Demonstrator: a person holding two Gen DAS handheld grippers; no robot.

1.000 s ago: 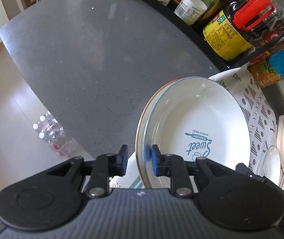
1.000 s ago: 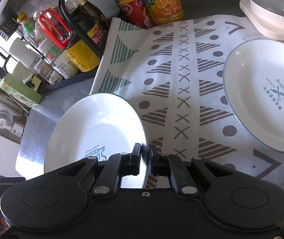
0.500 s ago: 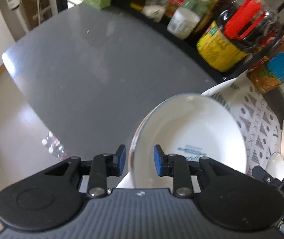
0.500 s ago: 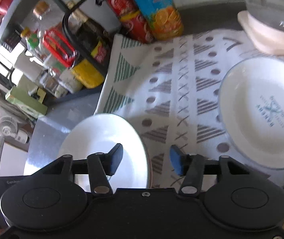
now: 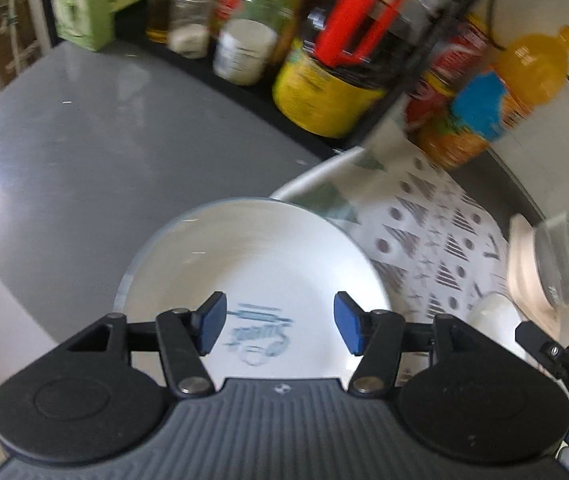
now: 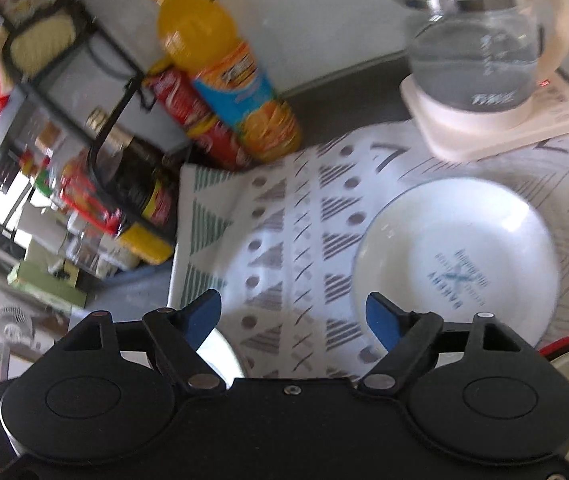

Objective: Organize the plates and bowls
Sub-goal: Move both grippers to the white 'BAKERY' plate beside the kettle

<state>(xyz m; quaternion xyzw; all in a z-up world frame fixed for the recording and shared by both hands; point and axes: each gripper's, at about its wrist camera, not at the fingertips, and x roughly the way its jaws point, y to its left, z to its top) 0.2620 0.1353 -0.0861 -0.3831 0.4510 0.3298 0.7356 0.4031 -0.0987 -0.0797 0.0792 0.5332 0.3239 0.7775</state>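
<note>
Since a second ago both hand-held grippers have let go of the white plate with the blue bakery print (image 5: 252,280) and drawn up and back from it. It now lies flat, partly on the grey desk (image 5: 84,140) and partly on the edge of the white cloth patterned with triangles and dots (image 5: 444,240). The left hand-held gripper (image 5: 280,322) hangs above it, its blue pads (image 5: 213,322) apart and opening, clear of the rim, nothing gripped. The right hand-held gripper (image 6: 294,318) is wide and opening too, with only the patterned cloth showing between its pads. A second white round dish with blue lettering (image 6: 456,256) sits on the cloth to the right, empty. Behind it a glass kettle (image 6: 476,40) holding clear water stands on its cream base. An orange juice bottle (image 6: 220,68) and red cans (image 6: 200,120) stand beside a black wire rack (image 6: 64,100) crowded with jars and sauce bottles.
</note>
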